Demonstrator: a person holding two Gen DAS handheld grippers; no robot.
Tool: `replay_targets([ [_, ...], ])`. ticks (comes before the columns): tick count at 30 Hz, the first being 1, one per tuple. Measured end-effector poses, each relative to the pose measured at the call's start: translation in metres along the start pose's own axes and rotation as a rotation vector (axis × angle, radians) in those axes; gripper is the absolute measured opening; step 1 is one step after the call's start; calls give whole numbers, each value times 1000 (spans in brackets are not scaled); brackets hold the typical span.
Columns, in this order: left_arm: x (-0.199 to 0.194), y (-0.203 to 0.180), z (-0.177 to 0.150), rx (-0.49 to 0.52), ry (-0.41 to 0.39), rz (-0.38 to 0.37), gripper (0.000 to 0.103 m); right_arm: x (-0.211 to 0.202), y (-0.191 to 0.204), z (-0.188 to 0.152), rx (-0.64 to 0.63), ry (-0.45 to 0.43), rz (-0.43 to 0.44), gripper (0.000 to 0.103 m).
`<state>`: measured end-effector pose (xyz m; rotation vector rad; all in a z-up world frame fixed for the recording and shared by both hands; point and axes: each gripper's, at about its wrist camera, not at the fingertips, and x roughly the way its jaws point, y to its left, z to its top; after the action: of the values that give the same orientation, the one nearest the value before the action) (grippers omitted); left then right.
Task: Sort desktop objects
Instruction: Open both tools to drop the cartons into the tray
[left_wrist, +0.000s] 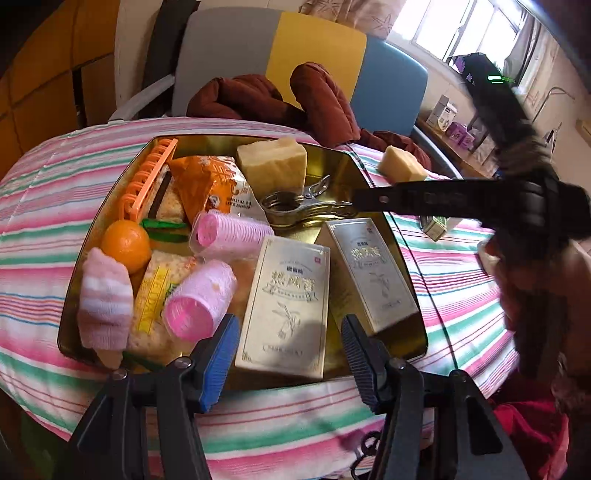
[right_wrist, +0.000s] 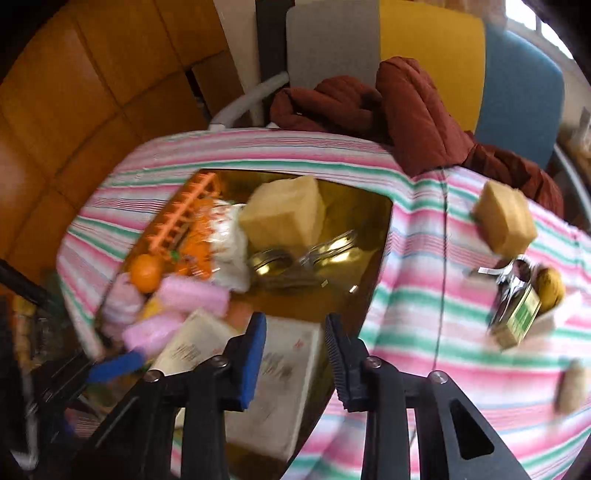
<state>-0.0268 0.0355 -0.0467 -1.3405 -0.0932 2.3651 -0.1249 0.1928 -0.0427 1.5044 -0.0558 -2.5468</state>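
Over the gold tray, both your grippers' fingers were spread and empty, so you needed to reach slowly for the soap block outside.

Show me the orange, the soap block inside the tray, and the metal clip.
orange (left_wrist: 125, 245): left wrist view, middle of its peel.
soap block (left_wrist: 273, 164): left wrist view, front face.
metal clip (left_wrist: 295, 206): left wrist view, its round ring.

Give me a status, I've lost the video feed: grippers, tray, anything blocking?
Left gripper open, empty, at the gold tray near edge. Right gripper open, empty, over a silver box. Soap bar on the cloth outside the tray. Nothing blocking.
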Motion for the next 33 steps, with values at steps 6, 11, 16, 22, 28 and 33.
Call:
replay_targets([
  [6, -12, 13, -5, -73, -51, -11, 57, 16, 0, -8, 22, 70, 42, 34],
  [11, -20, 23, -2, -131, -89, -3, 57, 16, 20, -29, 54, 99, 153, 34],
  [16, -25, 28, -1, -157, -115, 8, 58, 1, 14, -39, 120, 49, 215, 37],
  [22, -38, 36, 2, -192, -170, 5, 58, -20, 15, -52, 53, 66, 182, 37],
  [28, -51, 51, 4, -254, -212, 30, 58, -2, 28, -60, 5, 170, 225, 39],
  [33, -55, 53, 7, -270, -220, 44, 58, 8, 46, -63, 34, 170, 313, 47],
])
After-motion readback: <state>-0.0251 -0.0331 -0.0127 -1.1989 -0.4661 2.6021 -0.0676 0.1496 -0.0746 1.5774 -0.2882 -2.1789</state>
